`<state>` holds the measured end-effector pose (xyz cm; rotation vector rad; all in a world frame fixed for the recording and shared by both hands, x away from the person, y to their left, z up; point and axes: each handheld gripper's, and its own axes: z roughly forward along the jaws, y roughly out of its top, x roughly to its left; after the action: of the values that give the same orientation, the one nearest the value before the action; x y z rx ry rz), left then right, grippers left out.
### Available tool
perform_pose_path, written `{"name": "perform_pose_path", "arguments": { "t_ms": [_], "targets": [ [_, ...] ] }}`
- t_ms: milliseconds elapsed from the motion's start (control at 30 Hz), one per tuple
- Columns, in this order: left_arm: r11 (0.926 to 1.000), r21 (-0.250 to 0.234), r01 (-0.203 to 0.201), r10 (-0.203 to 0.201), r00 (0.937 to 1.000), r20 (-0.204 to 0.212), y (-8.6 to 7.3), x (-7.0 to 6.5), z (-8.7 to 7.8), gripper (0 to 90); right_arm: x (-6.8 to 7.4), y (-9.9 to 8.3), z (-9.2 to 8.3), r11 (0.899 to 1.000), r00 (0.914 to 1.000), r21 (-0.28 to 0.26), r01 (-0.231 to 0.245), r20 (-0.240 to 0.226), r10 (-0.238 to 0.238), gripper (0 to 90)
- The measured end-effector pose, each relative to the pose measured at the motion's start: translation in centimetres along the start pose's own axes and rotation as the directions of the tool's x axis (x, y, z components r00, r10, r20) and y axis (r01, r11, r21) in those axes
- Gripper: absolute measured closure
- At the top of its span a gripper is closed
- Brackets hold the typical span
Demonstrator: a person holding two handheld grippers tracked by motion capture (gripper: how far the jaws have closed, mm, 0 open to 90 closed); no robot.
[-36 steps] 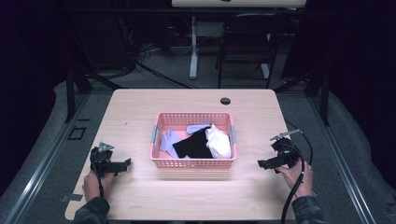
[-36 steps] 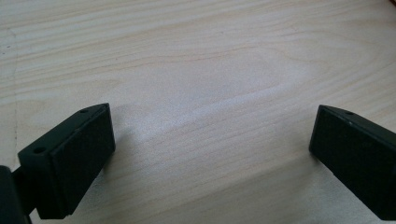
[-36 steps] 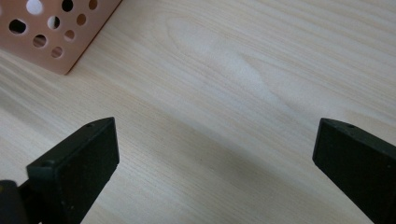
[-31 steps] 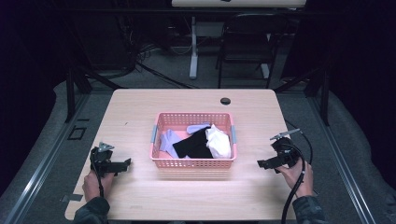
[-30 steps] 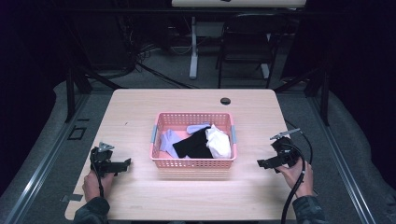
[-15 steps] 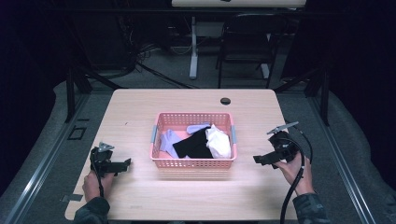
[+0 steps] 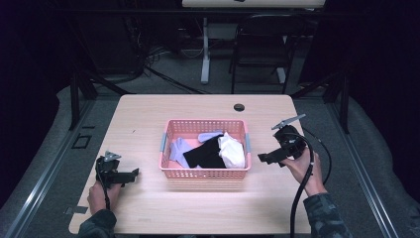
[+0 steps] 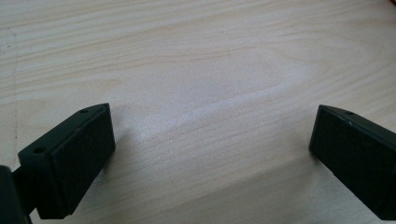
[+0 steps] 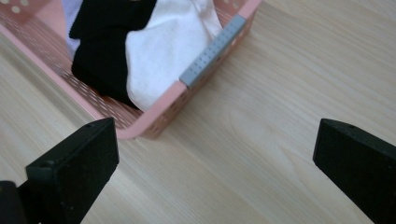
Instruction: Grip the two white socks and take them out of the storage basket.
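Now, starting at my left, my left gripper [image 7: 130, 174] sits low over the bare table [image 7: 148, 114], well apart from the basket [image 7: 205, 173], its jaws spread wide with nothing between them but wood grain; I judge it best kept parked there, out of the way, until something needs steadying. In the middle stands the pink basket with the clothes inside: a lilac piece [image 7: 179, 150] toward the left, a black one [image 7: 208, 153] across the centre, and a white one [image 7: 232, 150] against the right wall. To the right, my right gripper [image 7: 263, 158] hovers near the basket's right end, just beside the grey handle [image 9: 213, 51], jaws fully apart and empty. The step in hand looks like reaching in for the white piece, which lies closest. To do it well, I should lift clear over the rim rather than nudge the wall, come down with the jaws still wide, and pinch a raised fold of the white cloth alone, not the black one tucked against it, so only one comes out.
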<state>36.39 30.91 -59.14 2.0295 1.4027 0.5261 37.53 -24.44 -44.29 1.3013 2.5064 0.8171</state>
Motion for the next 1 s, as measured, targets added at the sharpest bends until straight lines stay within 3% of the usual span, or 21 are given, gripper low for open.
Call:
{"name": "perform_pose_path", "arguments": {
  "t_ms": [133, 533, 800, 1000],
  "targets": [
    [1.0, 0.003, -0.003, 0.003, 1.0, 0.001, 0.0, 0.0, 0.0, 0.0, 0.7, 1.4, 0.0, 1.0, 0.9996, -0.017, 0.022, -0.016, -0.022, 0.0],
    [1.0, 0.001, 0.0, 0.0, 1.0, 0.001, 0.0, 0.0, 0.0, 0.0, 2.9, 5.1, 1.9, 0.995, 0.9951, 0.023, 0.092, -0.037, -0.092, 0.0],
    [1.0, 0.003, -0.004, 0.004, 1.0, 0.0, 0.0, 0.0, 0.0, 0.0, 3.9, 6.6, 3.8, 0.99, 0.9911, 0.063, 0.128, -0.044, -0.125, 1.6],
    [1.0, 0.003, -0.004, 0.004, 1.0, 0.001, 0.0, 0.0, 0.0, 0.0, 4.2, 7.1, 5.3, 0.989, 0.991, 0.08, 0.128, -0.05, -0.124, 2.9]
  ]
}}
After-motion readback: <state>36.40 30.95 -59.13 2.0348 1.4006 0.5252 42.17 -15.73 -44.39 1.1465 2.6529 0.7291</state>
